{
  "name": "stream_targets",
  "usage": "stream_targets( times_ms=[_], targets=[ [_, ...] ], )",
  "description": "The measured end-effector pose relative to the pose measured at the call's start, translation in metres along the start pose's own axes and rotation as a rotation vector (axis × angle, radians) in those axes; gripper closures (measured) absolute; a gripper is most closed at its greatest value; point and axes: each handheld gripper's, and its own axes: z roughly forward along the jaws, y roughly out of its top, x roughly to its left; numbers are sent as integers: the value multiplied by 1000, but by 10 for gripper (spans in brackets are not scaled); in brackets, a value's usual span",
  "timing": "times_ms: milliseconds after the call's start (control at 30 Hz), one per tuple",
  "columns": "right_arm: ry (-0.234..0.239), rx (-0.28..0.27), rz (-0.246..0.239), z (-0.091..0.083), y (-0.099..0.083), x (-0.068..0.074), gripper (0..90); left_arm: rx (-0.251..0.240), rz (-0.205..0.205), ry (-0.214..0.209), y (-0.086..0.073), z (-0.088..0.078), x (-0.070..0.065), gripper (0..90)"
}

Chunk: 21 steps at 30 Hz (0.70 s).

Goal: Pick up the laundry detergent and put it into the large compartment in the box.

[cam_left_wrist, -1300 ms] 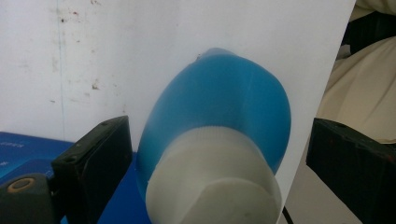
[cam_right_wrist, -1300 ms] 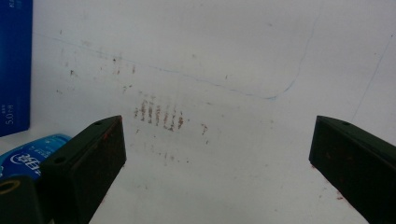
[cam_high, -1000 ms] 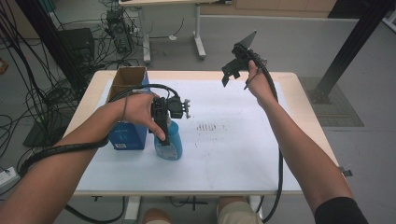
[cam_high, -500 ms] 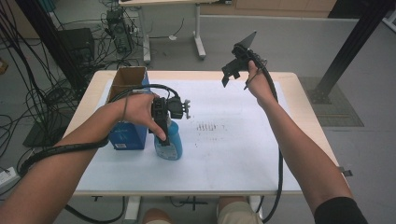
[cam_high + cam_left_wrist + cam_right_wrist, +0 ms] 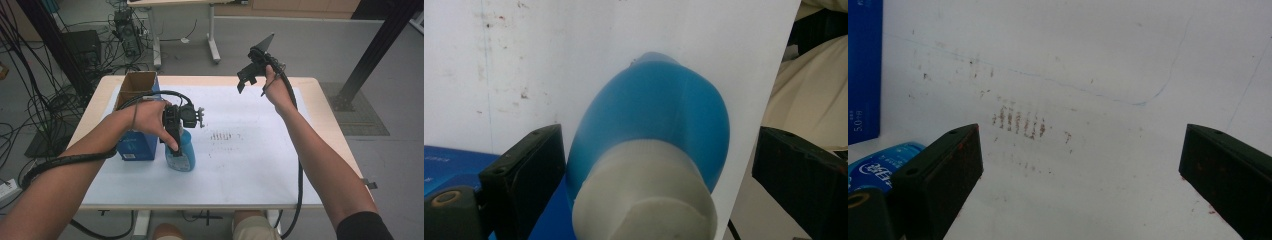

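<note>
L gripper (image 5: 654,165) hangs over the blue bottle (image 5: 182,152) nr the tabletop's (image 5: 260,185) left edge, beside the blue box (image 5: 134,146), jaws apart round its white cap (image 5: 644,200). R gripper (image 5: 248,75) raised, jaws apart, empty. Risk: off-centre clamp slips off the cap, tipping the bottle.

blue bottle (image 5: 183,152) | white cap (image 5: 644,200) | upright | on white sheet beside blue box (image 5: 136,146)
</note>
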Motion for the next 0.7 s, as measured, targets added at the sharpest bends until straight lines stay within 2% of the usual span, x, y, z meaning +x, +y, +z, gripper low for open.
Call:
stream_targets(
  times_ms=[700],
  targets=[
    [-1, 2, -1, 1, 0, 1, 38, 2, 4, 6, -1, 0, -1, 77]
  ],
)
